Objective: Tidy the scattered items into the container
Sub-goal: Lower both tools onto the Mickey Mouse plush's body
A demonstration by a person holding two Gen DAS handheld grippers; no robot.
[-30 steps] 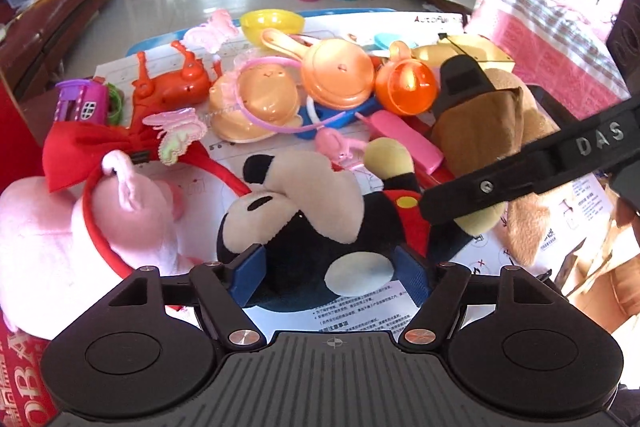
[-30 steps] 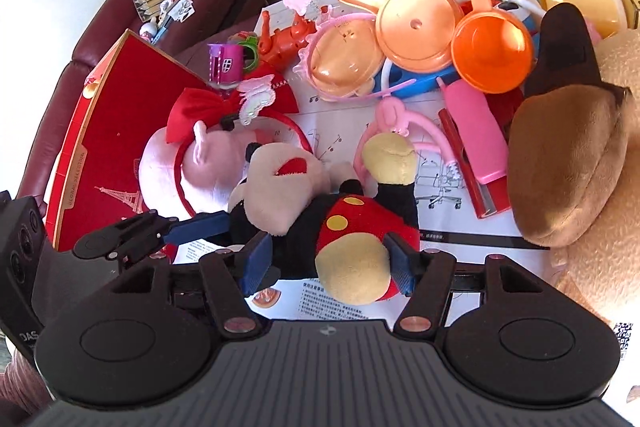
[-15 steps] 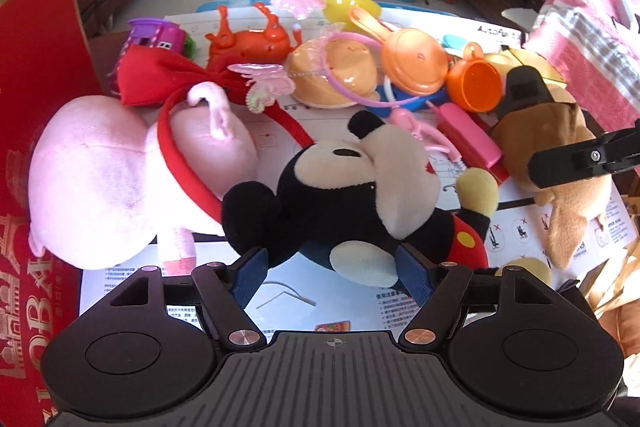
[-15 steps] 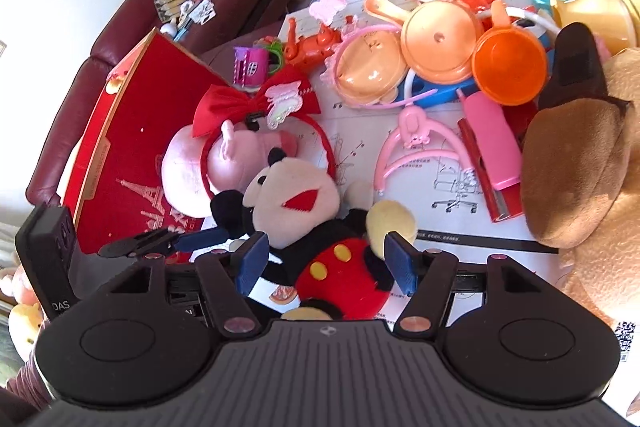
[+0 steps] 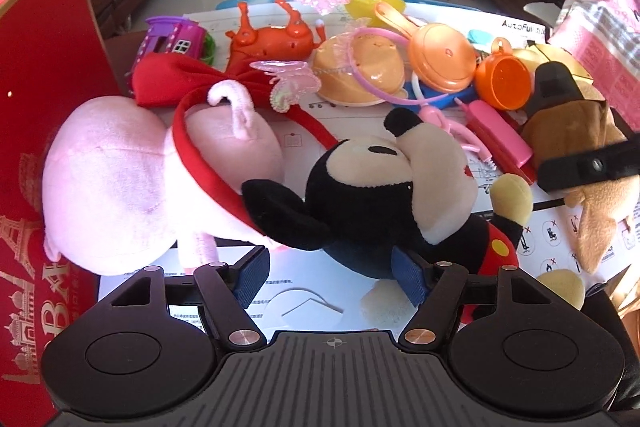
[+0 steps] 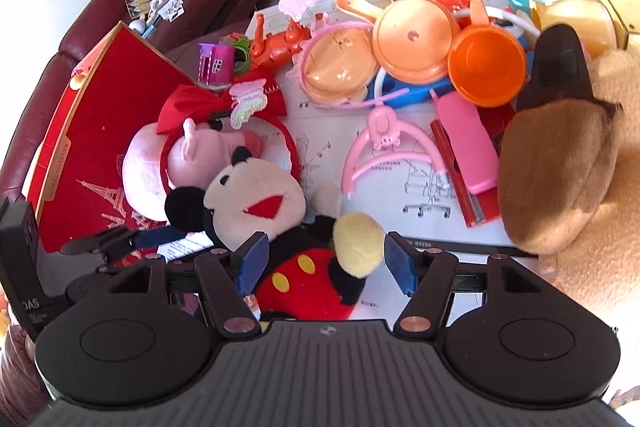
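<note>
Paper-covered table (image 6: 400, 211) clutter first: red gift box (image 6: 92, 131) at its left edge, pink pig plush (image 5: 132, 183) beside it, then the black mouse plush (image 5: 380, 195). Your left gripper (image 5: 330, 275), jaws just narrowing, straddles its head unpressed; your right gripper (image 6: 322, 263) (spread too) brackets its red shorts.

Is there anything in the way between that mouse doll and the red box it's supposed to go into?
Yes. The pink pig plush, wearing a red bow headband, lies right between the mouse doll and the red box, leaning against the doll's head.
</note>
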